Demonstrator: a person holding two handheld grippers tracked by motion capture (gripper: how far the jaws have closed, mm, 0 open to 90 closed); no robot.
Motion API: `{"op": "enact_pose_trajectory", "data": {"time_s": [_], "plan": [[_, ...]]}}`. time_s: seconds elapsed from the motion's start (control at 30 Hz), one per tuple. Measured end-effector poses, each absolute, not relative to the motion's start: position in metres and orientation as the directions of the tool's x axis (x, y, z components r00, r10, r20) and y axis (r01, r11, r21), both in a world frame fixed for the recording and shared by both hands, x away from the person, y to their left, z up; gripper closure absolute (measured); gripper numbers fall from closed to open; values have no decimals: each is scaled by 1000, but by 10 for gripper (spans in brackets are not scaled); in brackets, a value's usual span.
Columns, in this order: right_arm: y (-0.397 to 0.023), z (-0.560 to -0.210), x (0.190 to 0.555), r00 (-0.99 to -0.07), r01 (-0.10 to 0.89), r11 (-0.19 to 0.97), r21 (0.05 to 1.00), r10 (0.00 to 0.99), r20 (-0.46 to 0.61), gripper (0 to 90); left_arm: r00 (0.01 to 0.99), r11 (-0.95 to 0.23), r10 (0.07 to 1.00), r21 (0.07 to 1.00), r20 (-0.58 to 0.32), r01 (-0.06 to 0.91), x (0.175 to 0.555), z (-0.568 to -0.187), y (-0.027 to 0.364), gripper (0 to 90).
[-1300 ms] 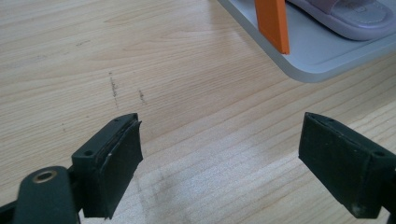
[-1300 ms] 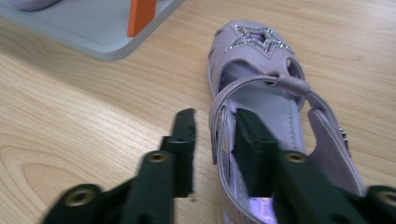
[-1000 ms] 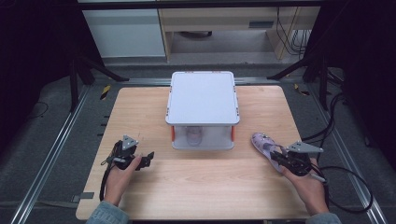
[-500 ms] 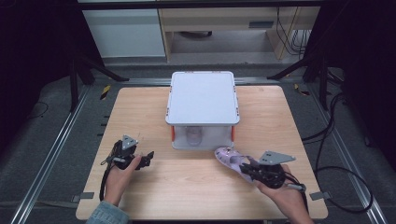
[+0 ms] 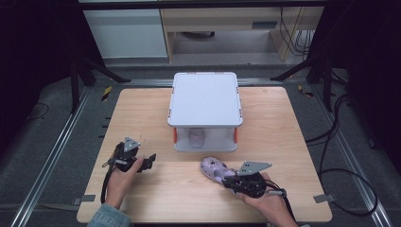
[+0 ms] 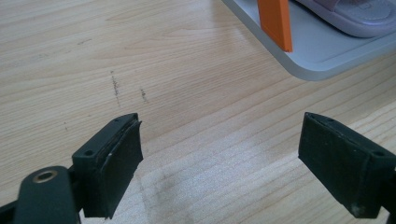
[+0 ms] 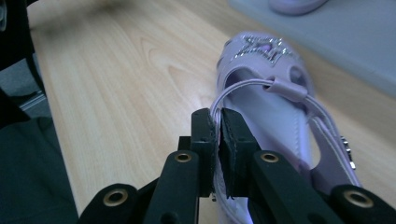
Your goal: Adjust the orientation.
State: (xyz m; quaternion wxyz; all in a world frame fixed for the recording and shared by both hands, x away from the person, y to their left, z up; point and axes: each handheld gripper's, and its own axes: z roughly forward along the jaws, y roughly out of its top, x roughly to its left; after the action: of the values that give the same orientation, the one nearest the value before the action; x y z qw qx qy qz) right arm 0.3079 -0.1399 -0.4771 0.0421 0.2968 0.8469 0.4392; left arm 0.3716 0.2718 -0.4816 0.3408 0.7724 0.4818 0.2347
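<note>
**Sandal pinched by its strap, near the table's front edge**

My right gripper (image 5: pixel 231 178) is clamped on the thin strap of the lilac sandal (image 5: pixel 213 168); the shoe runs out ahead of the jaws, toe toward the bin (image 5: pixel 205 98). It sits over the table (image 5: pixel 293 142) near the front edge, right of middle. My left gripper (image 5: pixel 146 159) rests near the front left corner, jaws wide apart, holding nothing.

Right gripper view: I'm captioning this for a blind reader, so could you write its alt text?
The right gripper has its black fingers pinched on the thin strap of a lilac sandal with a glittery star on its toe. The sandal lies over a pale wooden table, and the grey shelf with a second sandal is blurred behind it.
</note>
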Motion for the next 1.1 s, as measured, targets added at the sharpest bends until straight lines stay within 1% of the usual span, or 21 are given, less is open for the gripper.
{"op": "enact_pose_trajectory", "data": {"time_s": [0.1,0.23,0.3,0.43,0.5,0.6,0.83,0.9,0.97,1.0,1.1], "plan": [[-140,-480,306,-823,466,446,764,535,190,793,426,-304,904,751,34,586,372,-482,272,124],[-143,-475,306,-821,469,445,763,537,192,661,424,-302,905,750,33,588,372,-482,272,124],[-148,-472,304,-823,465,450,763,537,185,649,423,-300,906,751,30,588,372,-482,273,124],[-160,-462,304,-814,460,436,773,555,172,660,424,-302,905,750,32,588,372,-482,272,124],[-165,-458,308,-806,458,430,778,570,160,667,425,-303,905,749,31,589,372,-482,272,124],[-169,-455,316,-796,456,433,778,589,139,652,425,-301,905,750,30,589,372,-482,272,124],[-161,-461,335,-807,443,503,742,584,86,603,427,-300,904,750,26,590,372,-482,273,124],[-157,-465,338,-815,442,525,727,574,81,616,428,-299,903,751,24,589,372,-482,272,124],[-153,-468,339,-818,438,536,722,570,73,675,428,-300,904,752,26,587,372,-482,272,124],[-152,-469,340,-818,435,536,723,571,69,730,427,-299,904,752,27,587,372,-482,272,124],[-152,-467,339,-817,435,530,728,571,73,804,428,-299,903,753,25,586,371,-482,271,124]]}}
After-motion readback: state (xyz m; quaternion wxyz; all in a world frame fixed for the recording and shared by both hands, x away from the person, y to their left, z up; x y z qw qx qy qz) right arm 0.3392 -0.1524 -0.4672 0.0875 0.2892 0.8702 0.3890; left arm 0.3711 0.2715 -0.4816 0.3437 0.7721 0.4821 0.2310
